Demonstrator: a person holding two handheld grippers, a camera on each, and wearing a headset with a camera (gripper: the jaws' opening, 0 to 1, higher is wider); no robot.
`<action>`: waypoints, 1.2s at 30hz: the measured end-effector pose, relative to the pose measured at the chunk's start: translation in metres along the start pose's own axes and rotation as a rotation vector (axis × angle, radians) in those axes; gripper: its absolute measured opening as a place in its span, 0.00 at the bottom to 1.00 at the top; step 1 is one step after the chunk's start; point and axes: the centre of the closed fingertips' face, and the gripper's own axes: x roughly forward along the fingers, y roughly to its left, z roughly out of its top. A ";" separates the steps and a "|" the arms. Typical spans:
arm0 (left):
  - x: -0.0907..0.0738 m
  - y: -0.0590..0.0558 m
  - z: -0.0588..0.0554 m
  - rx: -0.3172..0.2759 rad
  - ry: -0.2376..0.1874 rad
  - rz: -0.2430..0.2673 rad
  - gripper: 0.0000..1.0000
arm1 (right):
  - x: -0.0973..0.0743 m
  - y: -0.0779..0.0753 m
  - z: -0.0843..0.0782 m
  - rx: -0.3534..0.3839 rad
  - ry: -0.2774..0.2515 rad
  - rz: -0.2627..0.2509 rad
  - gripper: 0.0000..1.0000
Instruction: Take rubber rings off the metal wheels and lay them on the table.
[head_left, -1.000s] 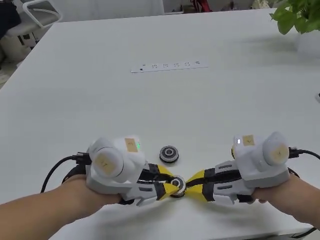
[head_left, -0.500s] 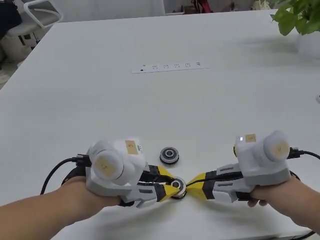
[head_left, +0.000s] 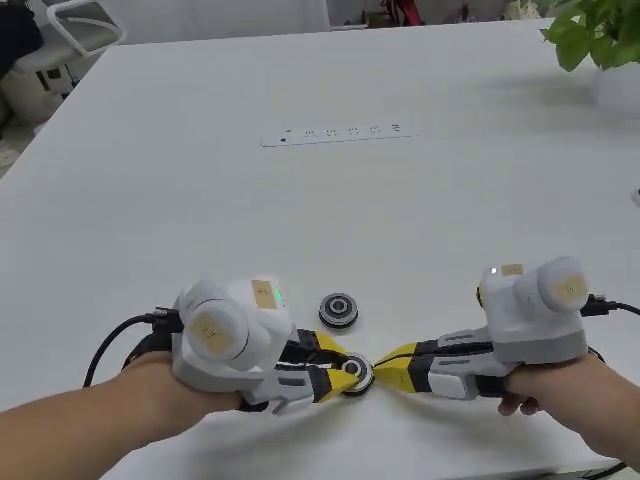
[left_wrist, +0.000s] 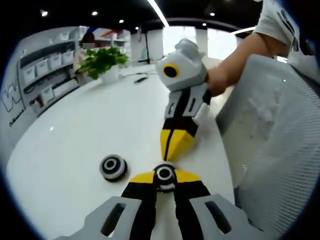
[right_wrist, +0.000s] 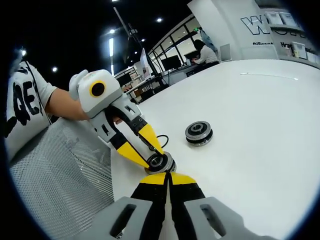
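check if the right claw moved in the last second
Yes. The right claw has slid a little rightward, away from the loose wheel.

Bright ceiling lights (right_wrist: 111, 47); soft shadows, fisheye-warped edges.

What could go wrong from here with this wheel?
The left gripper holds the wheel only at its jaw tips, so a tug from the right gripper might pop it loose. It sits near the front edge of the table and could roll off. The second wheel nearby could get knocked.
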 end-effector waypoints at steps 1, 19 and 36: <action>0.000 0.000 0.000 0.000 0.000 0.000 0.13 | 0.000 0.000 0.000 0.000 -0.001 -0.001 0.00; 0.000 0.000 0.000 0.012 0.006 0.007 0.13 | -0.001 -0.002 0.008 0.090 -0.042 0.002 0.00; 0.001 -0.001 0.000 0.025 0.019 0.014 0.12 | -0.002 0.003 0.009 0.105 -0.044 0.016 0.00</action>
